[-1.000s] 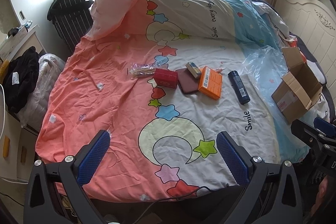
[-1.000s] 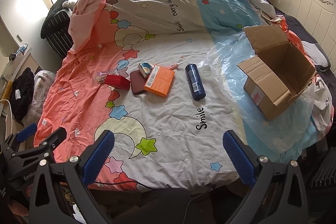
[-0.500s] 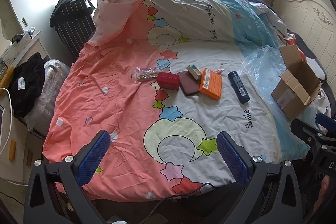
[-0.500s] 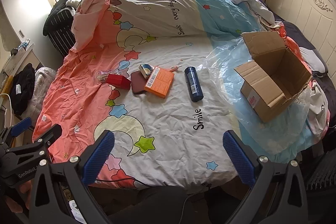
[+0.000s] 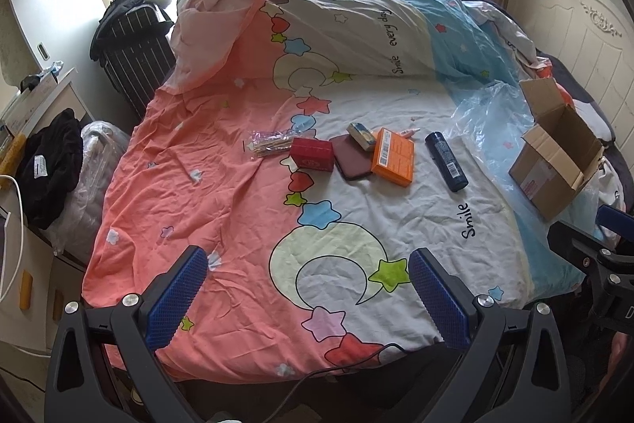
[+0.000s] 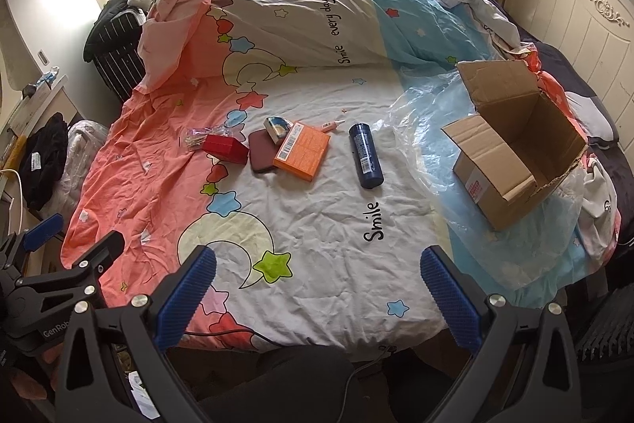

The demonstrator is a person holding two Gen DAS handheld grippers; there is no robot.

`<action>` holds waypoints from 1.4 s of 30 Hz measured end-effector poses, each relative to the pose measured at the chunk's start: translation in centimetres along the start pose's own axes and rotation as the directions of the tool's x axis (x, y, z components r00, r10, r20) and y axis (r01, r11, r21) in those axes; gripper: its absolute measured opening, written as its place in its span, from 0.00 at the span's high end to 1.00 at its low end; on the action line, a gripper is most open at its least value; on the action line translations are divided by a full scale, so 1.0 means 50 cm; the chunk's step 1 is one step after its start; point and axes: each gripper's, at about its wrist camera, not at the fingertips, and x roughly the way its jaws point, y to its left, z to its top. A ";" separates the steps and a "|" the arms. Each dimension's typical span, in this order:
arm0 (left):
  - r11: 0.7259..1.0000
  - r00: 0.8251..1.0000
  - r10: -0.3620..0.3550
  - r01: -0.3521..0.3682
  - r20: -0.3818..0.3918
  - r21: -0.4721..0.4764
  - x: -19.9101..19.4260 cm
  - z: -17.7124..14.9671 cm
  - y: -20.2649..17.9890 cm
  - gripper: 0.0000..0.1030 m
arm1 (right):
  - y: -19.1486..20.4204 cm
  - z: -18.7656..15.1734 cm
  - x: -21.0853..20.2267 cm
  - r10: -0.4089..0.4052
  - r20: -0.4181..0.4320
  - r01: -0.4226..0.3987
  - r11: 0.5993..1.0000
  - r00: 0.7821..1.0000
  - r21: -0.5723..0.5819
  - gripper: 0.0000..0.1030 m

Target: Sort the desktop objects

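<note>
Since the earlier frames both cameras have been drawn back and raised a little, so that more of the bed's near edge is seen; the things on the bed have not shifted. The left hand-held gripper (image 5: pixel 303 294) is held spread wide above the near edge of the bed, with nothing between its blue pads, and the right hand-held gripper (image 6: pixel 317 298) is likewise spread and empty.

Further out, a row of small things lies on the quilt (image 5: pixel 222 193): a clear packet of thin sticks (image 5: pixel 267 144), a red box (image 5: pixel 312 154) just beside it, a maroon case (image 5: pixel 352 162), a small blue-and-yellow box (image 5: pixel 361 136) resting partly on the case, an orange box (image 5: pixel 393 156) touching the case, a small tube (image 5: pixel 410 133) behind it, and a dark blue bottle (image 5: pixel 446 161) lying on its side, apart from the rest. Well to the right an open cardboard box (image 6: pixel 515 149) sits on a clear plastic sheet (image 6: pixel 416 129); nothing can be seen inside it.

The cartons are judged light and fairly stiff, best taken across their narrow sides. The bottle is judged the heaviest, smooth and apt to roll; it would be gripped across its middle, square to its length. The packet is judged limp and slippery, so it would be pinched where the sticks bunch. The quilt is soft and will give under any downward press.
</note>
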 end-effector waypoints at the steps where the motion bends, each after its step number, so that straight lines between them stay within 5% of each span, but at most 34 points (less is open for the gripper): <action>1: 1.000 1.000 -0.008 0.008 -0.002 0.002 0.004 -0.001 0.000 0.00 | -0.001 0.000 0.004 -0.003 -0.004 0.003 1.000 1.000 0.001 0.00; 7: 0.999 0.998 -0.042 0.042 -0.051 0.007 0.047 -0.012 0.000 0.00 | -0.009 0.004 0.042 0.014 -0.044 -0.014 1.000 0.999 0.016 0.00; 13: 0.999 0.999 -0.003 0.005 -0.039 0.040 0.089 -0.016 -0.006 0.00 | -0.003 0.020 0.085 0.022 -0.069 -0.023 1.000 0.997 -0.019 0.00; 22: 0.994 0.986 -0.065 0.051 -0.151 -0.095 0.206 0.021 0.027 0.00 | -0.001 0.068 0.167 -0.011 -0.075 0.003 0.995 0.997 -0.098 0.00; 42: 0.955 0.969 -0.109 0.041 -0.220 -0.294 0.457 0.153 0.019 0.00 | 0.030 0.129 0.368 -0.042 -0.120 0.007 0.960 0.992 -0.280 0.00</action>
